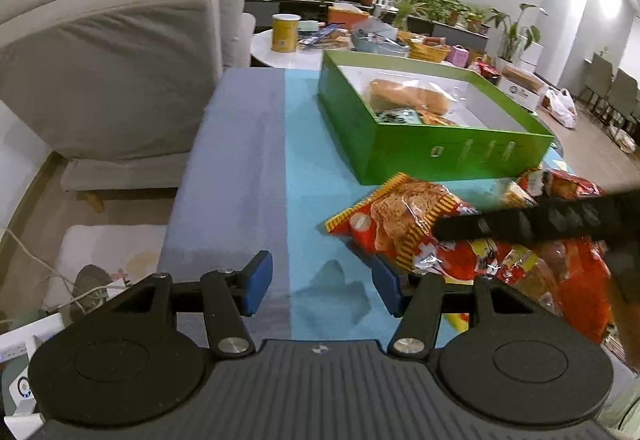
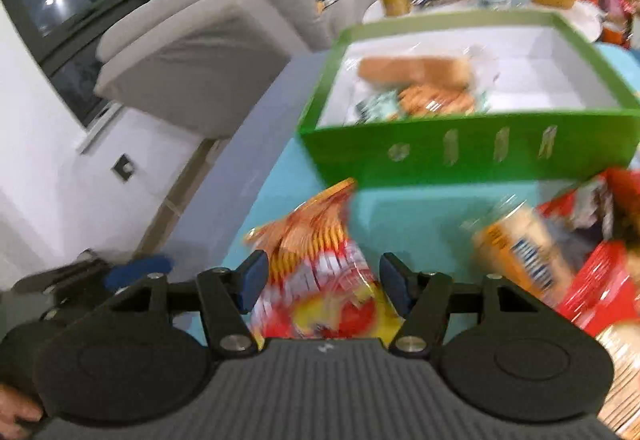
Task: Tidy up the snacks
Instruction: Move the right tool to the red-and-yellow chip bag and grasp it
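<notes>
A green box [image 1: 440, 152] [image 2: 480, 148] stands on the blue cloth and holds a bread loaf [image 1: 408, 96] [image 2: 412, 70], crackers and a teal packet. In front of it lies a pile of snacks. My right gripper [image 2: 323, 285] is open over an orange-and-red chip bag [image 1: 400, 216] [image 2: 316, 232]; the bag lies between its blue pads and the view is blurred. A yellow biscuit pack [image 2: 520, 252] and red packets [image 2: 600, 280] lie to the right of it. My left gripper [image 1: 322, 290] is open over bare cloth, left of the pile, with nothing between its fingers.
A grey armchair [image 1: 120, 60] stands left of the table. Behind the box is a round white table [image 1: 280, 58] with a yellow can [image 1: 285, 33], baskets and clutter, then potted plants. A hand [image 2: 16, 412] shows at the lower left of the right wrist view.
</notes>
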